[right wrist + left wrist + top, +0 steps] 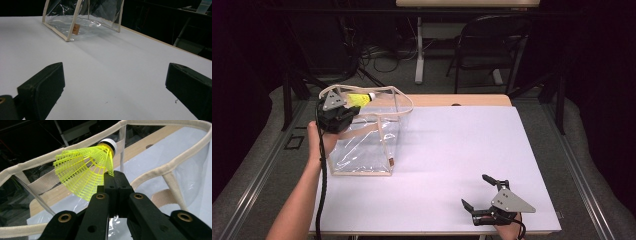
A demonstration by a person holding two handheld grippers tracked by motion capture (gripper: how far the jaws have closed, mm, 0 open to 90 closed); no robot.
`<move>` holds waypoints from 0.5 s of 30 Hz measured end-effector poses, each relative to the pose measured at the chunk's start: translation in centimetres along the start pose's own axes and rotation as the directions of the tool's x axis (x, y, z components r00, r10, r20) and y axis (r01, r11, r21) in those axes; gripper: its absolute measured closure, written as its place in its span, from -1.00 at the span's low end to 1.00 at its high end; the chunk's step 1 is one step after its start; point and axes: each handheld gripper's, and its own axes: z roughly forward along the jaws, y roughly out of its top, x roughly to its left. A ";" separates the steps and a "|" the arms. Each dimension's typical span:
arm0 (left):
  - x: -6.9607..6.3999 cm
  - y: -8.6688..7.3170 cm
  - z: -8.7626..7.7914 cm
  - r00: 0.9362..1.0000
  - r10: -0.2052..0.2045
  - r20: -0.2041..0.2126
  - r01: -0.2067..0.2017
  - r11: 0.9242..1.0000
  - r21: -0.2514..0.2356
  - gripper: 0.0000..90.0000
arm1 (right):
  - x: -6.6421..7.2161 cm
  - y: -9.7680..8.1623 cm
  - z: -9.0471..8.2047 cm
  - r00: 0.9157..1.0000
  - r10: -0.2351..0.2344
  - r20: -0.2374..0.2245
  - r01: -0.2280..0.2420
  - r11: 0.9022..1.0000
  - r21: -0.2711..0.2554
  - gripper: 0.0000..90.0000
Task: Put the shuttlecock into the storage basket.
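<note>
High view: left gripper (343,111) pinches the yellow shuttlecock (360,100) by its skirt above the clear tote bag (362,150), cork end apparently pointing away from the hand; right gripper (484,192) rests spread, well apart.

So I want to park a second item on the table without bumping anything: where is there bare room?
The white table top is bare between the clear bag and the right gripper, and along its far right side. It is crowded at the far left, where the left gripper holds the yellow shuttlecock over the bag's opening.
</note>
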 end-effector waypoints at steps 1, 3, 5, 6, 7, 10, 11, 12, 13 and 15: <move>0.1 0.0 0.0 1.000 0.002 0.002 -0.002 1.000 0.006 1.00 | 0.0 0.0 0.0 1.000 0.000 -0.001 0.000 1.000 0.000 -0.96; 0.1 0.0 0.1 1.000 -0.003 -0.002 0.003 1.000 0.009 1.00 | 0.0 0.0 0.0 1.000 -0.001 0.000 0.001 1.000 0.000 -0.96; 0.2 -0.1 0.2 1.000 -0.005 -0.004 0.005 1.000 0.016 1.00 | 0.0 0.0 0.0 1.000 0.000 -0.001 0.000 1.000 0.000 -0.96; 0.2 -0.1 0.2 1.000 -0.008 -0.004 0.008 1.000 0.015 0.99 | 0.0 0.0 0.0 1.000 0.001 -0.001 -0.001 1.000 -0.001 -0.96; 0.3 -0.1 0.3 1.000 -0.010 -0.005 0.010 1.000 0.017 0.99 | 0.0 0.0 0.0 1.000 0.001 -0.001 -0.001 1.000 -0.001 -0.96; 0.3 -0.2 0.4 1.000 -0.011 -0.016 0.012 1.000 0.014 0.98 | 0.0 0.0 0.0 1.000 0.001 -0.002 -0.001 1.000 0.002 -0.96; 0.3 -0.2 0.4 1.000 -0.014 -0.022 0.014 1.000 0.007 0.94 | 0.0 0.0 0.0 1.000 0.001 -0.002 -0.001 1.000 0.003 -0.96; 0.4 -0.2 0.4 1.000 -0.016 -0.026 0.016 1.000 0.003 0.94 | 0.0 0.0 0.0 1.000 0.001 -0.002 -0.001 1.000 0.003 -0.96; 0.4 -0.2 0.4 0.999 -0.020 -0.030 0.020 1.000 -0.001 0.83 | 0.0 0.0 0.1 1.000 0.003 -0.004 -0.003 1.000 0.004 -0.96; 0.4 -0.3 0.3 0.999 -0.024 -0.039 0.023 1.000 -0.010 0.62 | 0.0 0.0 0.0 1.000 0.002 -0.004 -0.002 1.000 0.005 -0.96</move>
